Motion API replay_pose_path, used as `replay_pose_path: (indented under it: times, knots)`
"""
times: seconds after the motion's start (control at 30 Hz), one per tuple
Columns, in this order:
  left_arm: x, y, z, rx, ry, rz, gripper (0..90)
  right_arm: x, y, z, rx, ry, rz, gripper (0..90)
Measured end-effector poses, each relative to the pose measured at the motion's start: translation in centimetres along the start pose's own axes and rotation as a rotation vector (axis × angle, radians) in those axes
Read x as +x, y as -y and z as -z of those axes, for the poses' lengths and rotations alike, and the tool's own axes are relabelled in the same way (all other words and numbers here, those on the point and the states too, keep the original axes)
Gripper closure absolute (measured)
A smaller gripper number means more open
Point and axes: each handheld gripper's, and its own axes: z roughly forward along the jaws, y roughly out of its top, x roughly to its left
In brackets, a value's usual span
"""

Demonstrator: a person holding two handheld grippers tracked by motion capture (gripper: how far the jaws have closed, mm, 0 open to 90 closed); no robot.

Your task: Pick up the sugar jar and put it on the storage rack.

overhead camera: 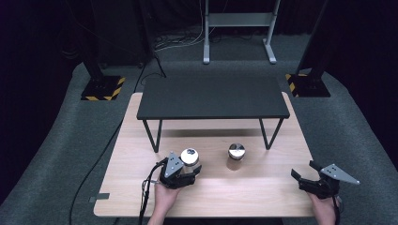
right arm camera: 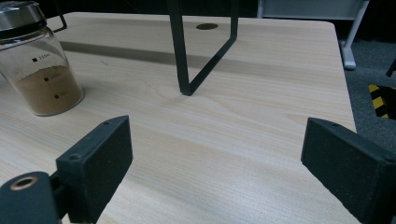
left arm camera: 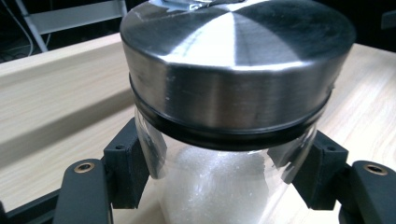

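**Left gripper clamps jar of white powder**

The left gripper (overhead camera: 187, 174) grips a steel-lidded glass jar (left arm camera: 219, 186) of white powder at the wooden table's (overhead camera: 263, 192) near edge. A second jar (right arm camera: 39, 70), part-filled with brown powder, stands nearby. The right gripper (right arm camera: 215, 172) gapes, empty.

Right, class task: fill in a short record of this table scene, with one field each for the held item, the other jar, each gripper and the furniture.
held item: jar of white powder, steel lid
left gripper: jaws shut on that jar's glass below the lid
other jar: jar of brown powder, standing alone
right gripper: jaws open, nothing between
furniture: black shelf on wooden table
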Motion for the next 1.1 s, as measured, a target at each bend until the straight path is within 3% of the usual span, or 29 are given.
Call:
replay_pose_path:
  times: [0.27,0.53,1.1]
  knots:
    - [0.8,-2.2,1.2,-0.022,-0.021,0.004,30.9,0.0,0.0,0.0,-0.001,-0.001,-0.002,7.4]
    - [1.4,-6.1,2.0,-0.023,-0.054,-0.037,30.9,0.0,0.0,0.0,-0.002,0.0,-0.002,7.4]
    - [2.9,-12.9,2.0,-0.034,-0.073,-0.038,30.9,0.0,0.0,-0.1,0.0,-0.007,0.001,7.4]
